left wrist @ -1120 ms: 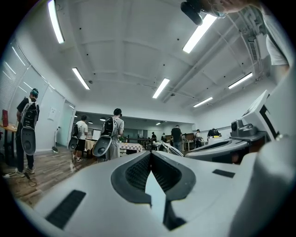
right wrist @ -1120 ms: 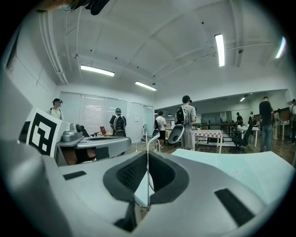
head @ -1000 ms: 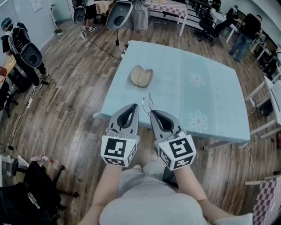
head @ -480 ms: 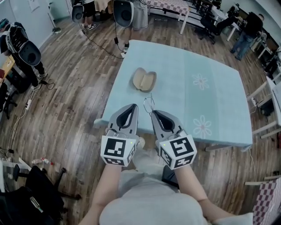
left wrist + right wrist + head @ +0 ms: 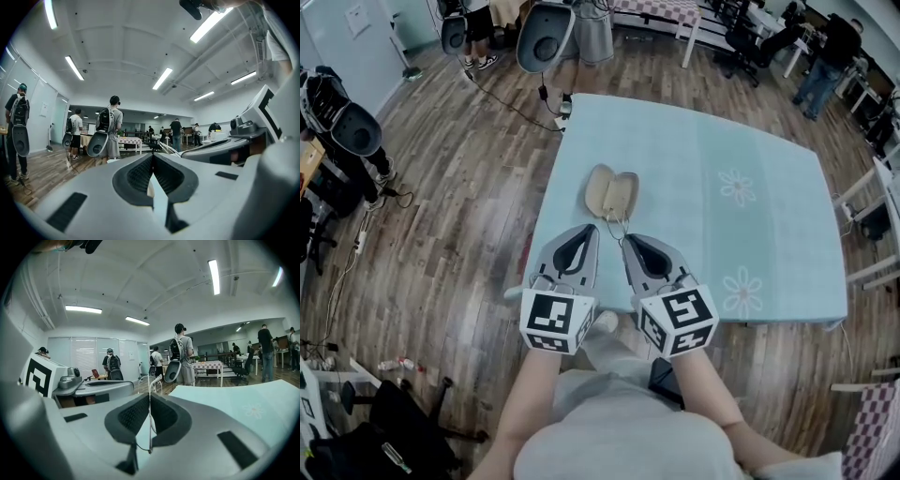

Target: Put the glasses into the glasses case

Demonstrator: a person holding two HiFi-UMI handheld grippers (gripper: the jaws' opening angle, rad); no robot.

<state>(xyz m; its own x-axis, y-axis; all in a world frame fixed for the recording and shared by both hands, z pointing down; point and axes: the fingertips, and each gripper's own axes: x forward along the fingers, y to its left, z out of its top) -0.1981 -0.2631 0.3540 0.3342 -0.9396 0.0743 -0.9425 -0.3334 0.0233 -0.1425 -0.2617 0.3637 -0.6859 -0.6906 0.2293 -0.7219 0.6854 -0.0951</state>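
Observation:
An open beige glasses case (image 5: 612, 192) lies on the light blue tablecloth (image 5: 703, 159), near the table's front left part. Thin wire-framed glasses (image 5: 615, 225) stick up from my right gripper (image 5: 627, 242), which is shut on one of their arms; in the right gripper view the wire frame (image 5: 150, 394) runs upright between the closed jaws. My left gripper (image 5: 590, 231) is beside it, shut with nothing in it (image 5: 152, 157). Both grippers hover over the table's near edge, just short of the case.
The table's near edge (image 5: 675, 314) is right below the grippers, with wooden floor (image 5: 450, 234) to the left. Several people with backpack rigs (image 5: 107, 133) stand at the far side. Cables (image 5: 525, 103) trail on the floor; a chair frame (image 5: 872, 206) stands at the right.
The table and case have come closer to the grippers as the person stepped forward. Both grippers keep the same pose side by side, the right still holding the glasses.

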